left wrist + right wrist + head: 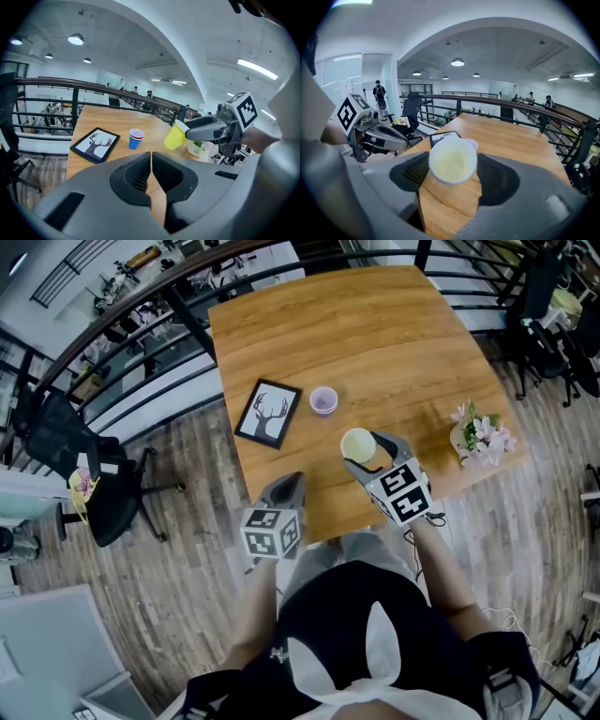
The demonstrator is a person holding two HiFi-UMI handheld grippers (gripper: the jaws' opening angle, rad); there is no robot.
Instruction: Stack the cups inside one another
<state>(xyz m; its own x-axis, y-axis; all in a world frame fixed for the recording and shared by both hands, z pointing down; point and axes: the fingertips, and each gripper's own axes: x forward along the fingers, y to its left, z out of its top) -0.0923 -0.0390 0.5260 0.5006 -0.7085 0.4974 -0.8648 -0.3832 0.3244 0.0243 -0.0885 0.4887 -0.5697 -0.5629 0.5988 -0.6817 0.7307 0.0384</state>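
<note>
Cups: two, yellow cup (358, 444) and blue cup (323, 400)
Right gripper (373, 454): clamped on yellow cup
Left gripper (151, 171): jaws together, empty
Frame (268, 413): one

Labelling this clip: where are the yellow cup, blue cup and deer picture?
yellow cup (357, 444), head view, its open inside.
blue cup (135, 140), left gripper view, its side wall.
deer picture (268, 414), head view, print's middle.

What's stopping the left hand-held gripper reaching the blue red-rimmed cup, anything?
Probably nothing, so yes. Only bare wooden table lies between the left hand-held gripper and the blue red-rimmed cup; the black-framed deer picture sits aside. Its shut jaws would need opening first.
</note>
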